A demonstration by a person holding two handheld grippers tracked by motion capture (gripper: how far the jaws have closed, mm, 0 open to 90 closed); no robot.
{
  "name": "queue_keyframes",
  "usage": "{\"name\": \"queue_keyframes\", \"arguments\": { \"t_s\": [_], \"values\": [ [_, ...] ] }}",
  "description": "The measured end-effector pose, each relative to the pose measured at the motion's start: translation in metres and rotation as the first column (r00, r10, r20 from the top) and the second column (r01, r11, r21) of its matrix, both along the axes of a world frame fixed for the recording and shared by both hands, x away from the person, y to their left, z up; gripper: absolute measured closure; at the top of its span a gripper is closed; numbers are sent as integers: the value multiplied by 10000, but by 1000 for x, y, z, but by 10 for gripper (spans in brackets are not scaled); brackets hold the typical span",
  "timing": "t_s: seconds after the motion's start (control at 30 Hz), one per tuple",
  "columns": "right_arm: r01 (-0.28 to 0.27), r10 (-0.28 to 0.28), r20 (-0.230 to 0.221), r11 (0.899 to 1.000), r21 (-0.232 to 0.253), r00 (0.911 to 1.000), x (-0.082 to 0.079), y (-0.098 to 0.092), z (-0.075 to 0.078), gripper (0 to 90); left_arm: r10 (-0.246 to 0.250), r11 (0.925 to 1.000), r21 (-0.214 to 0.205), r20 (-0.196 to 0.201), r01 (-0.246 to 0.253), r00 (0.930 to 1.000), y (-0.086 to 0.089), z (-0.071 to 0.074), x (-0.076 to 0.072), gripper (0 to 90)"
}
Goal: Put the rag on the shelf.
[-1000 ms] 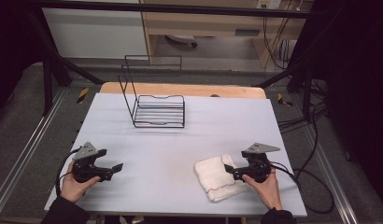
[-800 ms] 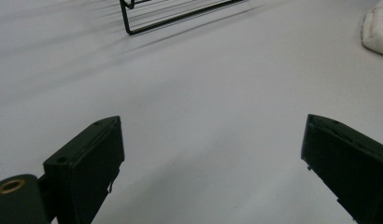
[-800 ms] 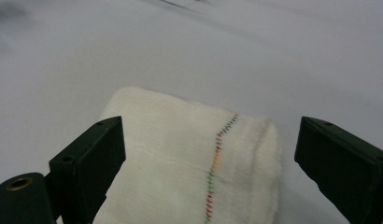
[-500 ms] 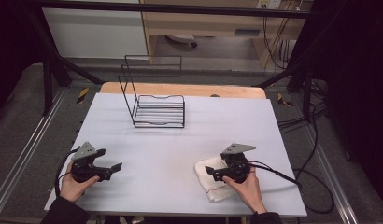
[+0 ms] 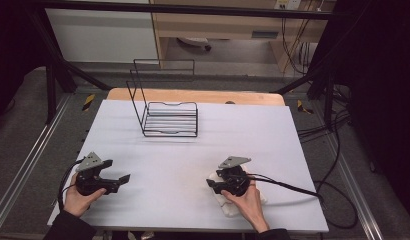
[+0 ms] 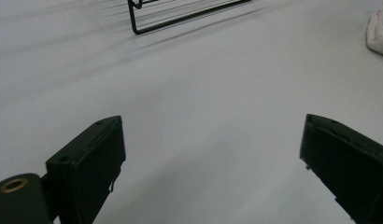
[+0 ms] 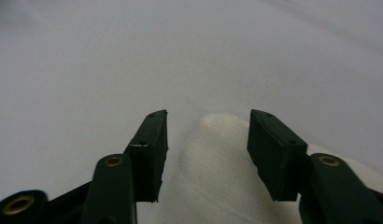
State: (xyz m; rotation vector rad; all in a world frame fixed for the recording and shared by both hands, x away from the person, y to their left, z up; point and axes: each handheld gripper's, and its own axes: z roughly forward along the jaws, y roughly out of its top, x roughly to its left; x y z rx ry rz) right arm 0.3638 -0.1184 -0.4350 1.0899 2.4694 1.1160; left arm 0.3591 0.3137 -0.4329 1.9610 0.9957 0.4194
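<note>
1. Your right gripper point(image 5: 213, 184) sat low over the white folded cloth towel point(image 7: 217, 177), near the front edge of the pale grey table top point(image 5: 193, 160) on your right side.
2. Its jaws had just been closing. In the right gripper view the rounded end of the towel lay between the two black fingers point(image 7: 150, 149), reaching just past their tips.
3. A narrow gap showed on each side between the fingers and the fabric, so the pads were not yet pressing and the grasp was still loose.
4. Your left gripper point(image 5: 124, 179) rested in your left hand point(image 5: 80, 197) near the table's front left corner, fingers spread wide with nothing between them, bare table beneath.
5. Well beyond both sets of fingertips stood a black wire rack point(image 5: 165, 112) with an upright back frame, towards the far side of the table.
6. In the left gripper view, an edge of the towel showed far off to the right of those fingers.
</note>
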Motion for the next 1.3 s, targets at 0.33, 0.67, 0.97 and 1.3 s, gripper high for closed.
{"name": "queue_keyframes", "arguments": {
  "t_s": [0.33, 0.67, 0.97, 1.3],
  "values": [
    [194, -199, -117, 9990, -396, 9997, 3, 9, -6, 681, -24, 10000, -16, -26, 24, 10000, 0, 0, 0, 79],
    [384, -316, 459, 9870, -1562, 9984, -1, 22, -7, 802, -12, 10000, -18, -46, 12, 10000, -1, 0, -1, 87],
    [445, -417, 280, 9932, -1079, 9987, 1, 21, -3, 851, 25, 10000, -49, -47, -25, 10000, 0, 0, 0, 92],
    [294, -293, 74, 9995, -109, 9995, 8, 28, 9, 853, 36, 10000, -46, -58, -37, 10000, 0, 0, 0, 94]
  ]
}}
